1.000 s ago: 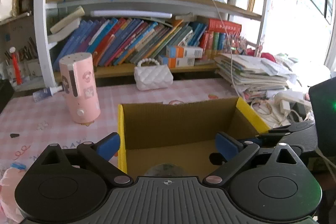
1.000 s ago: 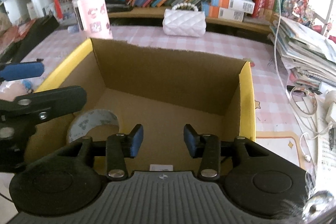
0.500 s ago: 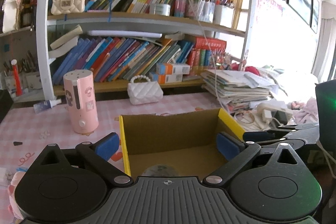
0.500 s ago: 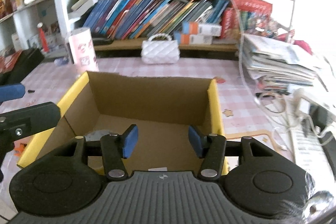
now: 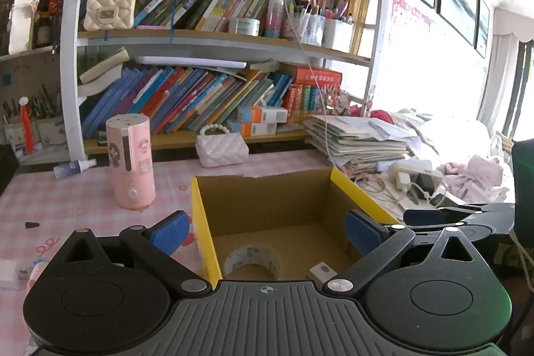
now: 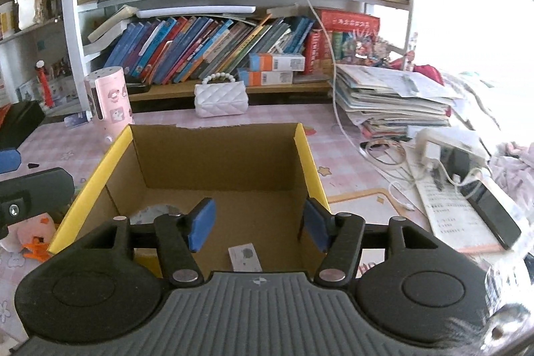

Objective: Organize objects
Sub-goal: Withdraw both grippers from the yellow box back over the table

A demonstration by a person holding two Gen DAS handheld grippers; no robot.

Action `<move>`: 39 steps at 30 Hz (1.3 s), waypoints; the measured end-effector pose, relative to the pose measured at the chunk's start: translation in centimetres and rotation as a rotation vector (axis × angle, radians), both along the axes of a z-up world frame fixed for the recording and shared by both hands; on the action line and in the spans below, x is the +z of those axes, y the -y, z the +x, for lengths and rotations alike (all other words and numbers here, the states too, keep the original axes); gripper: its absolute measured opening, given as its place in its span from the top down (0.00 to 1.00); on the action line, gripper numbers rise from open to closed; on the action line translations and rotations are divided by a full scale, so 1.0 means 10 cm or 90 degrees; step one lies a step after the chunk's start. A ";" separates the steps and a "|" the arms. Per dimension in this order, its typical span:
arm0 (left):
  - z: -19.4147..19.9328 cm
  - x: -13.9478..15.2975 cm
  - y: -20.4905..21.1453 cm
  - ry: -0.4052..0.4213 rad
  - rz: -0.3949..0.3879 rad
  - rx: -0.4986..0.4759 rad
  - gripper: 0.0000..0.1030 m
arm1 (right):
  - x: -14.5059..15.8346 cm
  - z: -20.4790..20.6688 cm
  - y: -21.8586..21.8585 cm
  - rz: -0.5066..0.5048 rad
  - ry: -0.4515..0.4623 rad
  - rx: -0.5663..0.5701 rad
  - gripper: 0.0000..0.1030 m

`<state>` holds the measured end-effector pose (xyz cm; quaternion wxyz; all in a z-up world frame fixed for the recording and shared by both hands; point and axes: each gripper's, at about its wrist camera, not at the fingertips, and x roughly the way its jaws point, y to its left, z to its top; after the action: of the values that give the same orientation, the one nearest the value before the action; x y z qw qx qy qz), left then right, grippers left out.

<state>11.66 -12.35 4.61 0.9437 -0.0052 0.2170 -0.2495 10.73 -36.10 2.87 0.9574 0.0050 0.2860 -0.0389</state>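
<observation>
Left wrist: left tool point(image 5: 263, 230) released, nothing gripped; tape roll point(image 5: 252, 260) seen lying on the floor of the cardboard box point(image 5: 203, 222) on the pink counter point(image 5: 66, 199). Right wrist: right tool point(image 6: 258, 224) released, jaws just widened, nothing between them; held above the same box, tape roll point(image 6: 155, 210) partly hidden behind its left finger.

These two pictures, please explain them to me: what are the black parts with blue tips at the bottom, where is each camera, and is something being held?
Each picture comes from a camera on a hand-held tool that a person carries. The black arms with blue pads are its two fingers. The left gripper and the right gripper are both open and hold nothing; the right one's jaws have just been opening. Both look into a cardboard box with yellow edges on a pink checked table. Inside lie a tape roll and a small card. Behind stand a pink cylinder, a white quilted handbag and a bookshelf.
</observation>
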 end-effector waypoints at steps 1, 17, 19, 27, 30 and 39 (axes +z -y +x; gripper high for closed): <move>-0.02 0.00 -0.03 0.000 -0.002 -0.002 0.02 | 0.00 -0.04 -0.03 -0.003 0.001 -0.006 0.43; -0.59 -0.24 -0.62 -0.048 0.022 0.023 0.02 | -0.22 -0.67 -0.60 -0.003 -0.050 -0.033 0.35; -0.66 -0.29 -0.71 -0.060 0.033 0.036 0.02 | -0.28 -0.74 -0.69 0.003 -0.065 -0.034 0.34; -0.93 -0.50 -1.09 -0.108 0.077 0.092 0.02 | -0.52 -1.02 -1.05 0.019 -0.111 -0.028 0.31; -1.02 -0.53 -1.21 -0.122 0.082 0.108 0.02 | -0.58 -1.11 -1.19 0.022 -0.120 -0.017 0.30; -1.19 -0.55 -1.46 -0.134 0.085 0.138 0.02 | -0.63 -1.28 -1.53 0.018 -0.136 0.033 0.25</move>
<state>-0.27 2.26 -0.88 0.9354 0.0081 0.3289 -0.1295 -2.07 -20.79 -3.41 0.9221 0.0068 0.3869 -0.0106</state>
